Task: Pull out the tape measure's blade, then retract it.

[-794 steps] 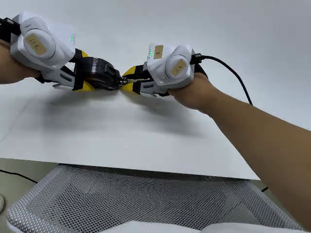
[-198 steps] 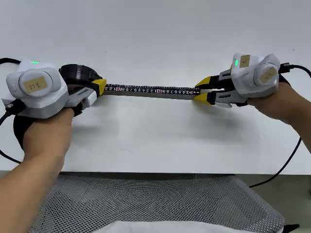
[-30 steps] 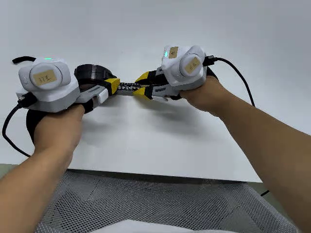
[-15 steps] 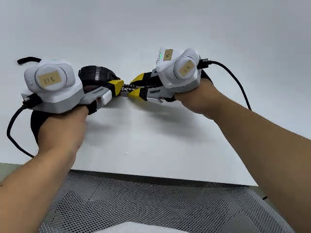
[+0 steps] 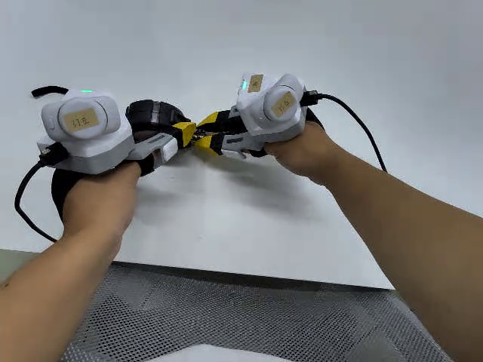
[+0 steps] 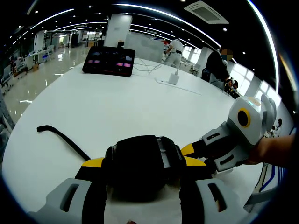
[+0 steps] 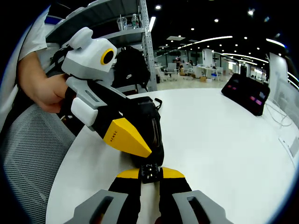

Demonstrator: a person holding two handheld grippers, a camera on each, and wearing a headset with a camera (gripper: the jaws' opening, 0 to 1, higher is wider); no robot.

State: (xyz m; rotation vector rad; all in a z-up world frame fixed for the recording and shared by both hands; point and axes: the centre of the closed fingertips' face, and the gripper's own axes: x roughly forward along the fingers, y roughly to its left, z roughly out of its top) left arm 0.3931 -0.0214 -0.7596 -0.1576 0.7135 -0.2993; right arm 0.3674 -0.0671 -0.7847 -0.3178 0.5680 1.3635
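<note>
Tape measure held at both ends over the white surface (image 5: 226, 219), blade almost wholly inside.
At the left, the black tape measure (image 5: 153, 117) is clamped between the yellow-tipped jaws of the left hand-held gripper (image 5: 177, 134). Just to its right, the blade (image 7: 149, 171) is pinched by its end tab in the closed jaws of the right hand-held gripper (image 5: 204, 130), whose tips are set nearly against the case; a very short stretch of blade is seen.

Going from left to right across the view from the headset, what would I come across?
Left cable → left hand → tape measure → right gripper, pinching the blade's tip → right hand → right cable.
</note>
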